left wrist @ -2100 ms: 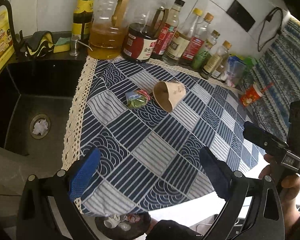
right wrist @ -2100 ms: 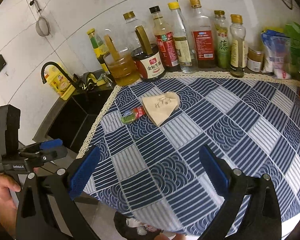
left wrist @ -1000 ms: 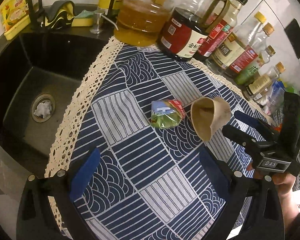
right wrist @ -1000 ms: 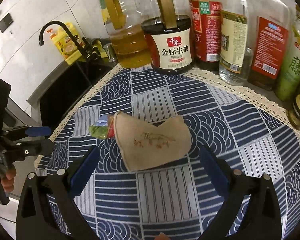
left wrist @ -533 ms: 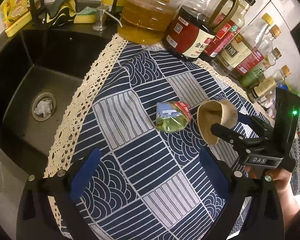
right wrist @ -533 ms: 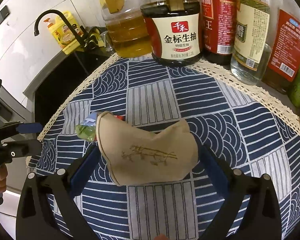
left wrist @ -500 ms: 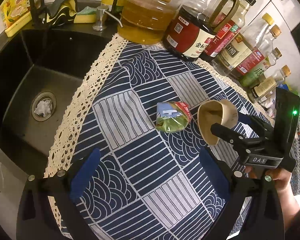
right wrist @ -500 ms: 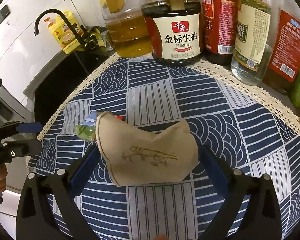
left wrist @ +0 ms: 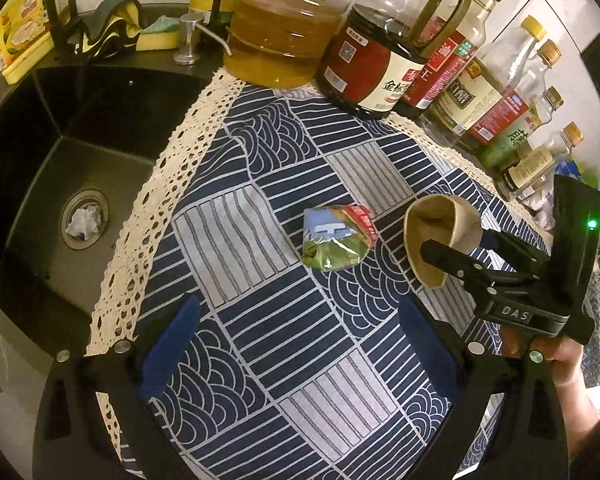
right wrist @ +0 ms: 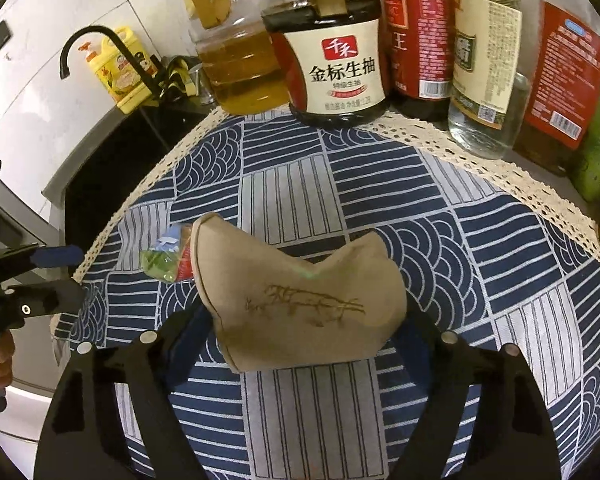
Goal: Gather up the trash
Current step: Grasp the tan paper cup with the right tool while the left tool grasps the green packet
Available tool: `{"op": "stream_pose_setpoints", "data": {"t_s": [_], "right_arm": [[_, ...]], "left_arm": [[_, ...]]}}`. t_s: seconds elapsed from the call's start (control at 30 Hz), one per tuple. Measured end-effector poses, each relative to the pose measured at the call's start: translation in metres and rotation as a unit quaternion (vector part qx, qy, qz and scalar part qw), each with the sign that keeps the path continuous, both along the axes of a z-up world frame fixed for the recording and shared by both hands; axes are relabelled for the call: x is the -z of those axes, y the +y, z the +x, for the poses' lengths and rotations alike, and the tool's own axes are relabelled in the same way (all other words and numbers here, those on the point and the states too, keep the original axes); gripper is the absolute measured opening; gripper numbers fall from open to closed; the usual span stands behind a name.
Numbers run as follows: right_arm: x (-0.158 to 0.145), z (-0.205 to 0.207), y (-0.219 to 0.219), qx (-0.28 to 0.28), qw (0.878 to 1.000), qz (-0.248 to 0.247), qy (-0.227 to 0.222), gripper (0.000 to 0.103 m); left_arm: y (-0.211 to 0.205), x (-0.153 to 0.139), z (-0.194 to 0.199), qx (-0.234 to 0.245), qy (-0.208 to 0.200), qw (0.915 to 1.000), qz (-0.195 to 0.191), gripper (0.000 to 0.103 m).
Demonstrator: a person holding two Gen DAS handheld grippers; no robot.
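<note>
A crushed brown paper cup (right wrist: pixel 300 296) lies on its side on the blue patterned cloth (right wrist: pixel 500 240); it also shows in the left wrist view (left wrist: pixel 440 236). My right gripper (right wrist: pixel 306 332) has its two fingers closed in on the cup's sides. A crumpled green, blue and red wrapper (left wrist: pixel 336 238) lies just left of the cup, partly hidden behind it in the right wrist view (right wrist: pixel 164 256). My left gripper (left wrist: pixel 296 344) is open and empty, low over the cloth in front of the wrapper.
A black sink (left wrist: pixel 60 168) with a wad of paper in its drain (left wrist: pixel 85 220) lies left of the cloth. Oil and sauce bottles (left wrist: pixel 372 64) line the back edge. A faucet (right wrist: pixel 100 44), a yellow bottle (right wrist: pixel 120 68) and sponges (left wrist: pixel 156 36) stand behind the sink.
My right gripper has moved forward onto the paper cup and its fingers have narrowed against its sides. My left gripper has come closer to the wrapper, staying open.
</note>
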State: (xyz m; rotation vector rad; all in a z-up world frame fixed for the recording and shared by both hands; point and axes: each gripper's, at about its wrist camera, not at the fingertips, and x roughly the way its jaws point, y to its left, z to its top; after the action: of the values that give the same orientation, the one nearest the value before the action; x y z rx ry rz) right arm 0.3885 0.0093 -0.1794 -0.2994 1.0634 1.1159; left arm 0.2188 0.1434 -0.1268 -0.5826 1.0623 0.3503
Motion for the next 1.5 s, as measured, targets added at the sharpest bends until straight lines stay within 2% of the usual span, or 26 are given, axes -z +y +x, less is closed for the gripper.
{"op": "stream_pose_setpoints", "data": {"t_s": [0.47,0.73,0.9,1.03,1.27,1.5], "right_arm": [[-0.038,-0.005,-0.052,0.035,0.999,0.040,0.000,0.081],[-0.034,-0.005,-0.086,0.069,0.997,0.042,0.011,0.081],[-0.023,-0.002,-0.101,0.090,0.995,0.041,0.025,0.081],[-0.017,0.000,-0.107,0.099,0.994,0.039,0.031,0.081],[-0.014,0.000,-0.106,0.100,0.993,0.041,0.039,0.081],[-0.014,-0.008,-0.101,0.093,0.994,0.038,0.041,0.081]], "left_arm": [[-0.018,0.002,0.047,0.057,0.019,0.9978,0.027,0.096],[-0.025,0.024,0.079,0.095,0.056,0.9916,0.067,0.095],[-0.021,0.032,0.087,0.096,0.062,0.9908,0.072,0.086],[-0.019,0.037,0.089,0.098,0.070,0.9899,0.076,0.085],[-0.016,0.041,0.091,0.102,0.071,0.9892,0.078,0.061],[-0.016,0.036,0.090,0.112,0.055,0.9896,0.073,0.060]]}}
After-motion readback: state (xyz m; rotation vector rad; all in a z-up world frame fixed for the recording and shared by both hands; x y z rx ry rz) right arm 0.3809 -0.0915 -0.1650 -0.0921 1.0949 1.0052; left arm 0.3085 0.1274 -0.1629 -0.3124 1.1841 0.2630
